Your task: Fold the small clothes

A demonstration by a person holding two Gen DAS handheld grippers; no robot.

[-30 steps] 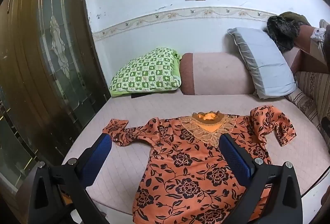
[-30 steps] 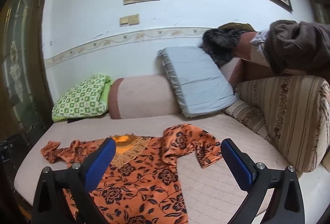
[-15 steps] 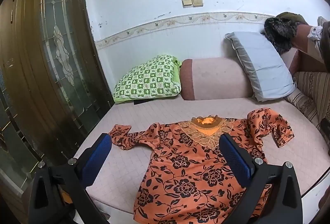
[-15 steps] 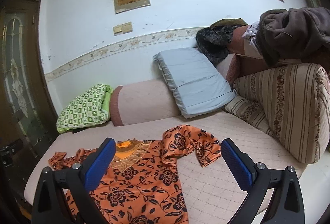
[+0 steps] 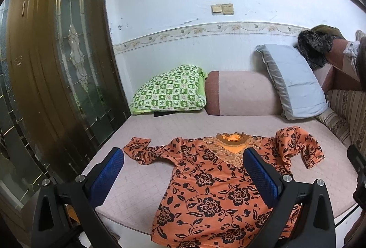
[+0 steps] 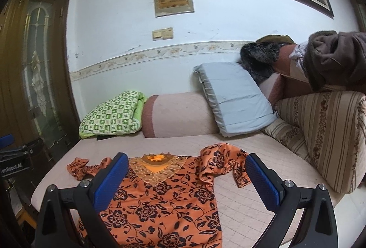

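Observation:
An orange top with black flowers (image 5: 205,181) (image 6: 160,200) lies spread flat on the pink sofa seat (image 5: 173,126) (image 6: 251,193), neck with lace trim toward the backrest. Its left sleeve (image 5: 139,152) is stretched out and its right sleeve (image 5: 297,147) (image 6: 224,163) is bunched and folded over. My left gripper (image 5: 183,177) hangs open above the garment's front part, nothing between its blue pads. My right gripper (image 6: 186,179) is open too, held above the top's right half. Neither touches the cloth.
A green checked pillow (image 5: 169,92), a pink bolster (image 5: 242,92) and a grey pillow (image 5: 292,83) lean at the back. A striped sofa arm (image 6: 324,136) with dark clothes (image 6: 336,60) heaped on it stands right. A glazed wooden door (image 5: 57,65) is left.
Both grippers have tilted upward and drawn back a little, so the top sits lower in each view and more wall shows. The garment has not moved.

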